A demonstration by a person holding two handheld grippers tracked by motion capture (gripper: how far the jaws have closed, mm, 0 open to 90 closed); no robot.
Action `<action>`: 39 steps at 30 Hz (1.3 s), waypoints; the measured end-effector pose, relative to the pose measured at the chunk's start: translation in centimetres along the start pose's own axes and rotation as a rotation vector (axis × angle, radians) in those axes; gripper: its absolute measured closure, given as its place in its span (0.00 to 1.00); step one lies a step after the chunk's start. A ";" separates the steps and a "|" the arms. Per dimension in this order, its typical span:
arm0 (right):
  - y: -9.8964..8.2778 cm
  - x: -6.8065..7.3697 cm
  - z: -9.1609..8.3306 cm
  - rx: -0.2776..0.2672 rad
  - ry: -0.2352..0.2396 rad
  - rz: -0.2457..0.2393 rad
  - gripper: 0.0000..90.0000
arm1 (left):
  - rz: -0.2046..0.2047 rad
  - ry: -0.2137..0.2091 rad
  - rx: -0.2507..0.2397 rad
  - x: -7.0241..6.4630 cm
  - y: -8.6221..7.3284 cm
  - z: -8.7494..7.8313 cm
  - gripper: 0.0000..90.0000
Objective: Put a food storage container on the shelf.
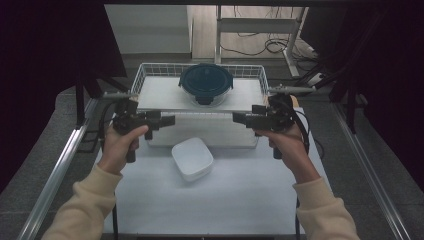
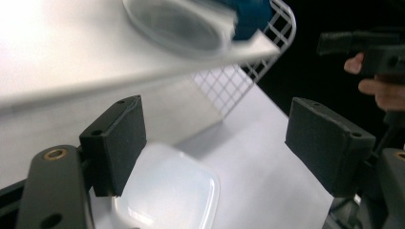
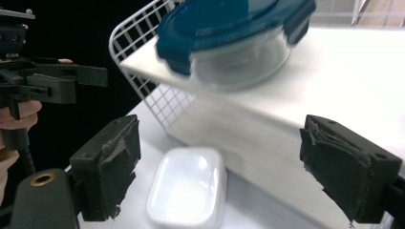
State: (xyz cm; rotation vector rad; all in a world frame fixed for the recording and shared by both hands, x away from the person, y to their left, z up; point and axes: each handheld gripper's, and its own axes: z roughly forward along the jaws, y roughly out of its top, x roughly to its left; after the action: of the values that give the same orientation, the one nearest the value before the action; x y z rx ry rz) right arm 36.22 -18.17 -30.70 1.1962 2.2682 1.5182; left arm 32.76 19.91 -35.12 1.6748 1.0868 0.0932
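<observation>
Both hand-held grippers, left (image 1: 170, 120) and right (image 1: 237, 118), are hovering wide and empty, facing inward above the white dish (image 1: 192, 158), seemingly preparing to grasp.

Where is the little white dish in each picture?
High view: the little white dish sits mid-table, in front of the wire basket.
Left gripper view: the dish is at the bottom, beside the left-hand pad.
Right gripper view: the dish is bottom centre, between the pads.
Shared landmark: the blue-lidded glass container on the raised white shelf.
</observation>
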 end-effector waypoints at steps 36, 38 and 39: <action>-16.7 -0.5 0.4 0.177 -0.038 -0.055 0.23 | 0.065 0.180 0.192 0.8 -14.1 -0.5 0.26; -16.7 -0.6 0.4 0.181 -0.038 -0.057 0.23 | 0.069 0.182 0.197 0.8 -14.2 -0.4 0.26; -16.7 -0.6 0.4 0.181 -0.038 -0.057 0.23 | 0.070 0.184 0.199 0.8 -14.2 -0.3 0.26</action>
State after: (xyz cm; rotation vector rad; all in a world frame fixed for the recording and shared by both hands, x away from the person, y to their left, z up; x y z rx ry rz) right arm 28.06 -21.00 -45.04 1.1824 2.4351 1.2824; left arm 24.44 20.65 -46.70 1.9133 1.2065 0.1928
